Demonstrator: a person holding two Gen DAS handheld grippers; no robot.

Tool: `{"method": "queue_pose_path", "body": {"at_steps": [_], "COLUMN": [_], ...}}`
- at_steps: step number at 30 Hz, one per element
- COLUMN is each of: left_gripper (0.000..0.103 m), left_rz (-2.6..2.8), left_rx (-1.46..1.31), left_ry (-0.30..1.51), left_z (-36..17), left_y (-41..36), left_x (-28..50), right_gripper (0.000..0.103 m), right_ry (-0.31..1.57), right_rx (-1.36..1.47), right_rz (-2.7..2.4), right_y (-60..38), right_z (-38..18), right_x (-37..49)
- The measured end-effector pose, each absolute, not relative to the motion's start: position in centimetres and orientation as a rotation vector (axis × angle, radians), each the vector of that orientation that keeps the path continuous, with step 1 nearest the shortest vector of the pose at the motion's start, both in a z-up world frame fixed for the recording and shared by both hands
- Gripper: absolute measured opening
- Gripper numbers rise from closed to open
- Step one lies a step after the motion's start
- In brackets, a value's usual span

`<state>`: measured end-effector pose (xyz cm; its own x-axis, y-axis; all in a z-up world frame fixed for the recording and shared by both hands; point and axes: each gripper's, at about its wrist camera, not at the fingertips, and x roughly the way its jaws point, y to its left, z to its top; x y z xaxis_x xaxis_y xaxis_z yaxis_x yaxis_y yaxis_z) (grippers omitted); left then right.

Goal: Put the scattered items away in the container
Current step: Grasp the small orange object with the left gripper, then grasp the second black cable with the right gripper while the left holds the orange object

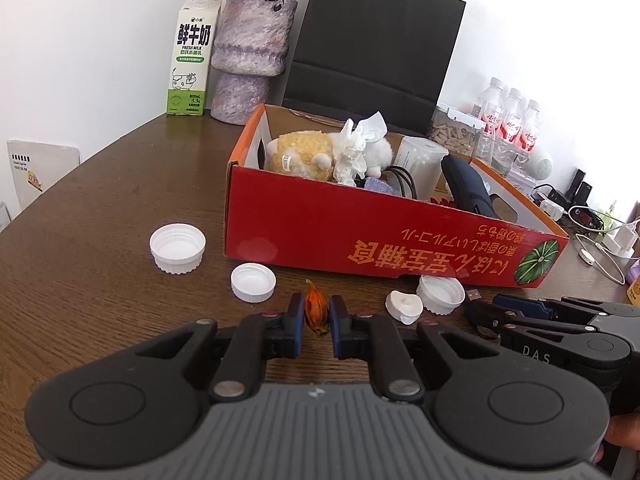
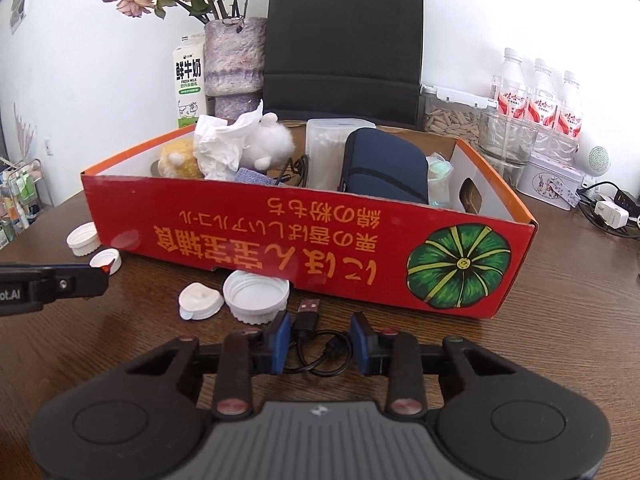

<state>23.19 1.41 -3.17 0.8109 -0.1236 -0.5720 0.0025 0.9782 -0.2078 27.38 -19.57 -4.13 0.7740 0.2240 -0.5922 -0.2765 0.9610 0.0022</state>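
Tidying partly done. We see the red cardboard box (image 2: 280, 236) already holding a plush toy (image 1: 304, 154), crumpled tissue (image 2: 218, 148) and a navy pouch (image 2: 384, 168). Left on the desk (image 1: 100, 208): four white bottle caps, e.g. (image 1: 178, 246), and a black USB cable (image 2: 320, 344). Our left tool (image 1: 316, 312), tilted downward, pinches a small orange dried flower (image 1: 315, 310). Our right tool (image 2: 320, 340), likewise tilted, brackets the cable coil, pads near but not visibly pressing.

A brown wooden table (image 1: 100, 208) stands against white walls (image 1: 100, 40).
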Motion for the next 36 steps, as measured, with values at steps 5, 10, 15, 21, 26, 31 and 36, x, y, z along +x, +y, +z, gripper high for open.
{"method": "queue_pose_path", "body": {"at_steps": [5, 10, 15, 21, 26, 31, 36], "left_gripper": [0.013, 0.013, 0.013, 0.013, 0.013, 0.013, 0.014], "left_rz": [-0.066, -0.064, -0.064, -0.068, -0.101, -0.129, -0.127], "left_rx": [-0.199, -0.198, -0.195, -0.193, -0.208, -0.176, -0.172], "left_ry": [0.629, 0.636, 0.635, 0.613, 0.520, 0.448, 0.388], "left_z": [-3.3, -3.4, -3.5, -3.2, -0.7, 2.5, 5.0], "left_y": [1.4, 1.3, 1.3, 1.2, 1.0, 0.2, -0.3], "left_x": [23.4, 23.5, 23.4, 23.0, 21.7, 22.2, 24.4], "right_gripper": [0.017, 0.015, 0.015, 0.015, 0.015, 0.015, 0.015], "right_ry": [0.608, 0.575, 0.551, 0.519, 0.427, 0.334, 0.269], "right_rx": [-0.079, -0.084, -0.078, -0.044, -0.002, 0.020, 0.019], "right_rz": [0.275, 0.293, 0.302, 0.323, 0.346, 0.372, 0.395], "right_y": [-19.9, -19.9, -20.0, -20.4, -21.0, -21.1, -19.9], "right_z": [-4.0, -3.7, -3.5, -2.8, -0.2, 3.4, 5.7], "right_x": [26.6, 25.5, 24.3, 22.7, 21.2, 22.3, 24.8]}}
